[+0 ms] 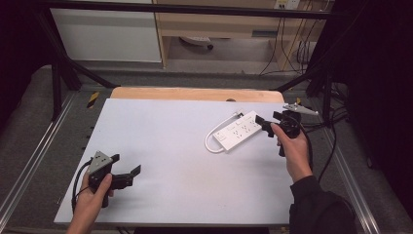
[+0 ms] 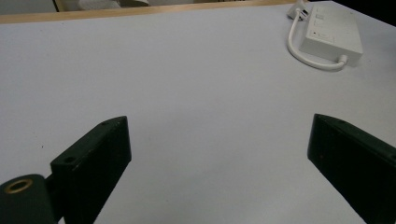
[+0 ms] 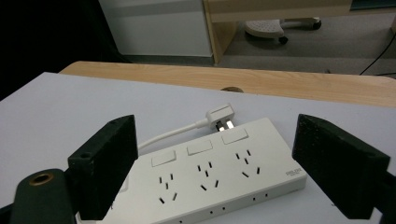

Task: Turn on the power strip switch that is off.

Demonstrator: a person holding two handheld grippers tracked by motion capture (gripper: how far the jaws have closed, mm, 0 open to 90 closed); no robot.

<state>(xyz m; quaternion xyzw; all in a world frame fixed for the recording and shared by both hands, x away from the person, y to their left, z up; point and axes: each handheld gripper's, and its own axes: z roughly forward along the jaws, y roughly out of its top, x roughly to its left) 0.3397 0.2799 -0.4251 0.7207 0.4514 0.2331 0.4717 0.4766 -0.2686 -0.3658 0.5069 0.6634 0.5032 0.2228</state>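
Observation:
A white power strip (image 1: 238,130) with three sockets lies flat at the right of the white tabletop (image 1: 165,141). Its white cable (image 1: 209,143) loops off the near-left end, and its plug (image 1: 237,115) rests behind it. My right gripper (image 1: 263,126) is open just right of the strip's far end, its jaws apart on either side of the strip's width and touching nothing. In the right gripper view the strip (image 3: 219,172) and plug (image 3: 222,114) sit between the open jaws. My left gripper (image 1: 126,164) is open near the front left, over bare table; the left gripper view has the strip (image 2: 334,35) far off.
A wooden table edge (image 1: 195,93) runs behind the white surface. Black frame bars (image 1: 63,63) stand at the back corners. Dark cables (image 1: 336,126) hang by the right edge. A wooden cabinet (image 1: 219,24) and a chair base (image 3: 280,25) stand on the floor beyond.

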